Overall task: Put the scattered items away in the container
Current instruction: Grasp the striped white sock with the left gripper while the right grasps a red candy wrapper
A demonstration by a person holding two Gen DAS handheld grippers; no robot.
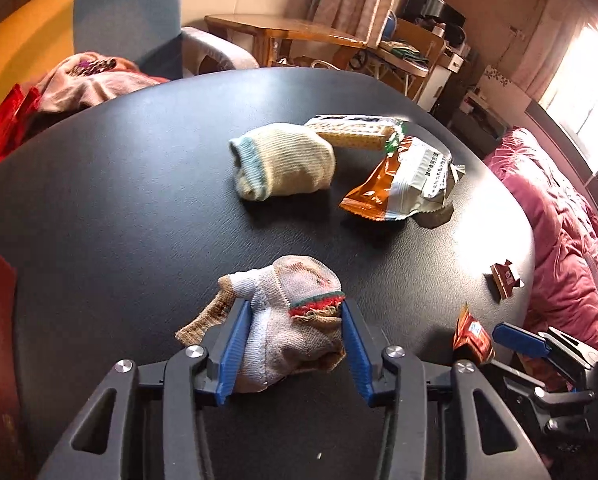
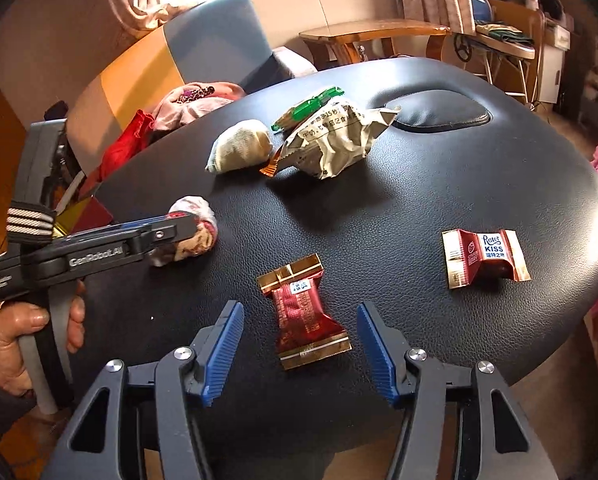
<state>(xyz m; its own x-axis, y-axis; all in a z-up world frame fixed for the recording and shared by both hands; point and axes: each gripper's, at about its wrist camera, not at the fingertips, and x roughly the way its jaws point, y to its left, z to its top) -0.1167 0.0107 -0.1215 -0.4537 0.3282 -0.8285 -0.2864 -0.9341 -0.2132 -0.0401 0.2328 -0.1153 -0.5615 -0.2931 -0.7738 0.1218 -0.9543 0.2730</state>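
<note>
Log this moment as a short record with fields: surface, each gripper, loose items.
surface: black padded table
left gripper: jaws around a grey rolled sock, pads touching its sides
right gripper: open, a red candy wrapper lying between the jaws, pads clear of it
second candy: to the right, apart from the first
cream sock: rolled, farther back
crumpled snack bag: beside the cream sock
container: not in view

Both views sit just behind their own blue fingers, tilted down, close over the black table; both share the cream sock, crumpled packet and far chair
</note>
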